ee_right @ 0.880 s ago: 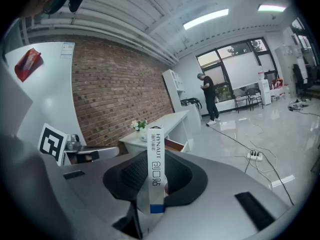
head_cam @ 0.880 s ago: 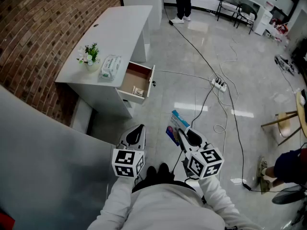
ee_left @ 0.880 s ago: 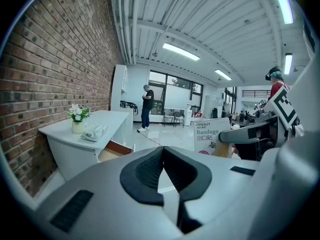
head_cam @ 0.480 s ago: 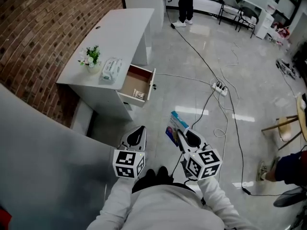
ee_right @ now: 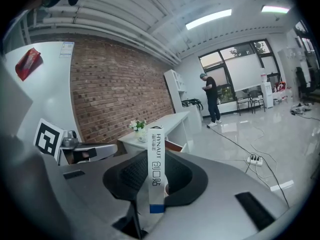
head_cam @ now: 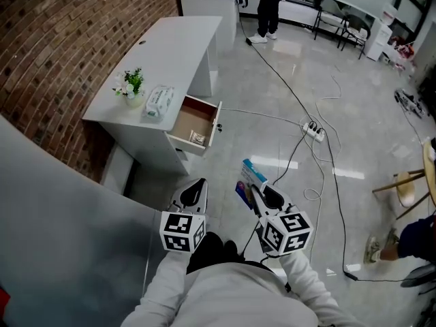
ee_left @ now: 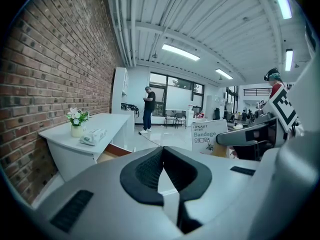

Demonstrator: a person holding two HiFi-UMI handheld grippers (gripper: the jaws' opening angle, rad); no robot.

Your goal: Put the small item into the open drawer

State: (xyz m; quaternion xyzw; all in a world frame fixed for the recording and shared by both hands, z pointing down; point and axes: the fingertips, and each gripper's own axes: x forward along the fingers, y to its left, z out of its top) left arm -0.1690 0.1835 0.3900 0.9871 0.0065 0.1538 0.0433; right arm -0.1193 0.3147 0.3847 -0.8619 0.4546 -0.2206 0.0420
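Grey polished floor [head_cam: 286, 121] runs along a red brick wall [head_cam: 54, 39]. The right gripper's [head_cam: 256, 191] jaws pinch a slim white-and-blue cardboard bandage box [ee_right: 156, 164], which stands lengthwise between the pads. It is well apart from the open brown-lined drawer [head_cam: 194, 125] of the white desk [head_cam: 177, 39]. The left gripper's [head_cam: 196, 188] jaws are pressed together with nothing between them, and it is held near the right one.
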